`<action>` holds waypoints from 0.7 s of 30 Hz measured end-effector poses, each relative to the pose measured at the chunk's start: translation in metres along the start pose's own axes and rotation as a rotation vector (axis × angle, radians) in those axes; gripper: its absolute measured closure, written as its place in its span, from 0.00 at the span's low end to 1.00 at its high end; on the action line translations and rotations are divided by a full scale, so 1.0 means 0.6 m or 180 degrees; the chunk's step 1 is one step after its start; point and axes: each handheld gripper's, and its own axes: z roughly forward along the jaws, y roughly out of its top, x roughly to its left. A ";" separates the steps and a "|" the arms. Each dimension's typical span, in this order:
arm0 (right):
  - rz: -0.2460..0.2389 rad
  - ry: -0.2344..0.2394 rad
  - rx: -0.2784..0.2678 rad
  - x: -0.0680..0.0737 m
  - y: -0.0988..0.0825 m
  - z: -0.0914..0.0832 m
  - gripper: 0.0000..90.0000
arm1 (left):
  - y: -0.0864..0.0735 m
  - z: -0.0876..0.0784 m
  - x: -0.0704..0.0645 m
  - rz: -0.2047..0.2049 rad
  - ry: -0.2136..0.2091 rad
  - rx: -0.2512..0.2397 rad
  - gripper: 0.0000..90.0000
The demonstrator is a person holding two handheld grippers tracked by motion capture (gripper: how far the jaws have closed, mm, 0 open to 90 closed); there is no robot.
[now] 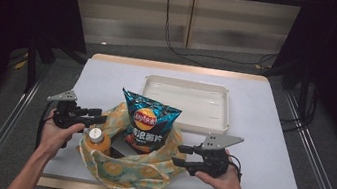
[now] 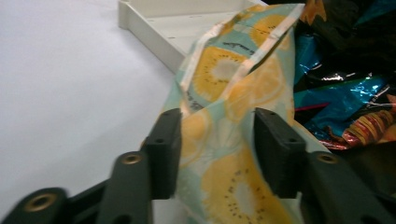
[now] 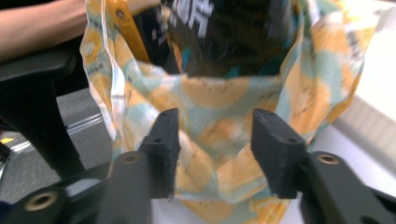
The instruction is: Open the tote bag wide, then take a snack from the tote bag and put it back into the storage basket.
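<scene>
The high view looks forward and down on the whole tabletop (image 1: 271,140) from the person's side. Each gripper view sits very near the fruit-print bag (image 2: 233,140), facing it from opposite sides; all three views share this bag.

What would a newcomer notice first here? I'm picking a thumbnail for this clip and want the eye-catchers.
The fruit-print bag at the table's near edge, stuffed with a blue chip packet standing up out of it and an orange bottle at its left. The left gripper and right gripper flank it, each with open jaws around the bag's fabric. Behind the bag lies a white tray.
</scene>
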 end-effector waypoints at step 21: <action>0.0057 -0.0237 -0.0293 -0.034 0.053 -0.023 0.30 | -0.027 -0.062 -0.048 0.0168 0.0407 -0.0420 0.03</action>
